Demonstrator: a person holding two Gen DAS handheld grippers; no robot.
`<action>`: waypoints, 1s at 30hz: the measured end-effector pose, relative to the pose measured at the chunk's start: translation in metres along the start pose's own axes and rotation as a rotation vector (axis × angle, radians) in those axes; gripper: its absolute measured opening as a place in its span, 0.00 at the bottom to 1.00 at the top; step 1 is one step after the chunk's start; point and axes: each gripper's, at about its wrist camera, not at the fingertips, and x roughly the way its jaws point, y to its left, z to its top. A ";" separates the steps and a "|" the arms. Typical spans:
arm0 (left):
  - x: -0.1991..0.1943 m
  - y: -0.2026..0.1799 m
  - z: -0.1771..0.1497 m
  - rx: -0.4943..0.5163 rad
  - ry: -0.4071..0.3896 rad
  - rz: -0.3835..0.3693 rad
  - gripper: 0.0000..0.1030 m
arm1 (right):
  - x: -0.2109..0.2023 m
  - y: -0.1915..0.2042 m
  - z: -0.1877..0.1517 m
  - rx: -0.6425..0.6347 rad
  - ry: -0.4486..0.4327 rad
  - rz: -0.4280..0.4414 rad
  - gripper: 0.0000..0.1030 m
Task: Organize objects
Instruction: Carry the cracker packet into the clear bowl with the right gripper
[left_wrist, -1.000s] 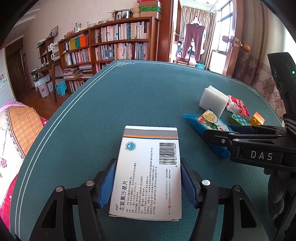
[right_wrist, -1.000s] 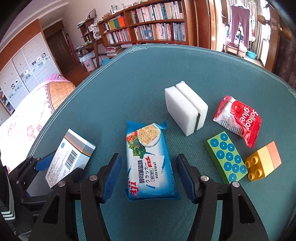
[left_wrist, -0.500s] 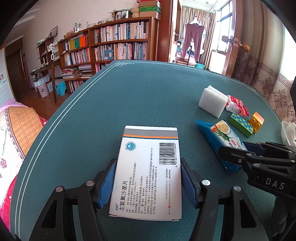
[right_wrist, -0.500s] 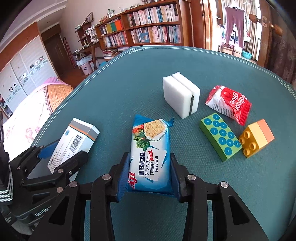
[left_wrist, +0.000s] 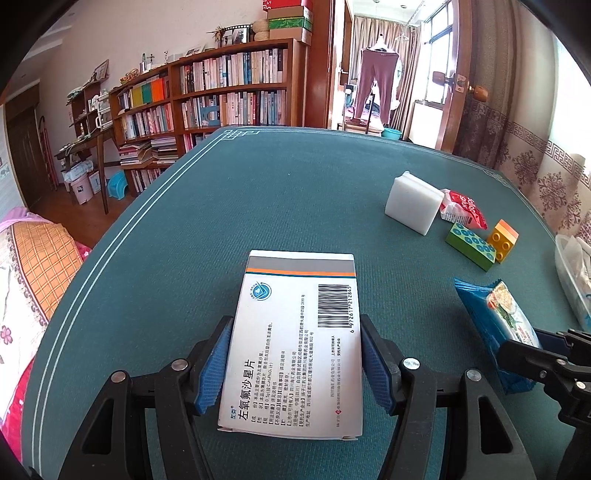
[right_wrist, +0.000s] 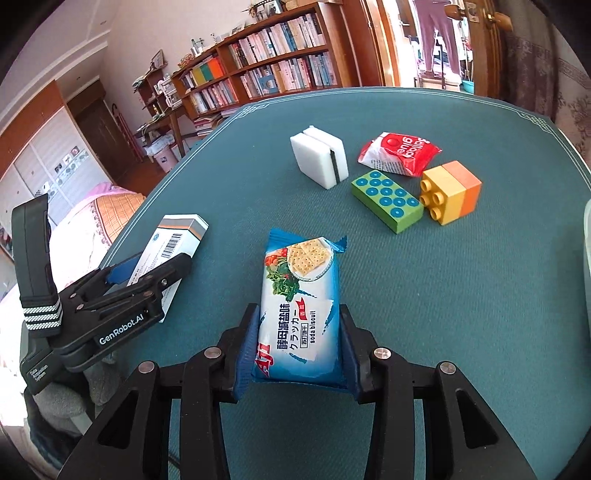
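Blue-padded right gripper (right_wrist: 297, 347) is clamping the blue foil soda-biscuit packet (right_wrist: 301, 306), near the white sponge block (right_wrist: 319, 162). Left gripper (left_wrist: 295, 363) is gripping the white cardboard medicine box (left_wrist: 295, 343). Judged step: transport; next move requires lifting.

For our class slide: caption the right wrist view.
Right tongs grip a blue soda biscuit pack; left tongs hold a medicine box.

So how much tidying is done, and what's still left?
Nothing looks put away yet. In hand: the left tongs clamp the medicine box, and the right tongs clamp the biscuit packet. Still loose on the table: white sponge, red packet, green brick and orange-yellow brick.
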 end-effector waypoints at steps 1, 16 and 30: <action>0.000 -0.001 0.000 0.006 0.000 -0.003 0.66 | -0.003 -0.002 -0.003 0.007 -0.002 0.000 0.40; -0.017 -0.036 -0.007 0.068 0.017 -0.138 0.66 | -0.053 -0.034 -0.019 0.081 -0.058 -0.038 0.40; -0.035 -0.079 -0.005 0.145 0.011 -0.202 0.66 | -0.112 -0.082 -0.029 0.197 -0.164 -0.109 0.40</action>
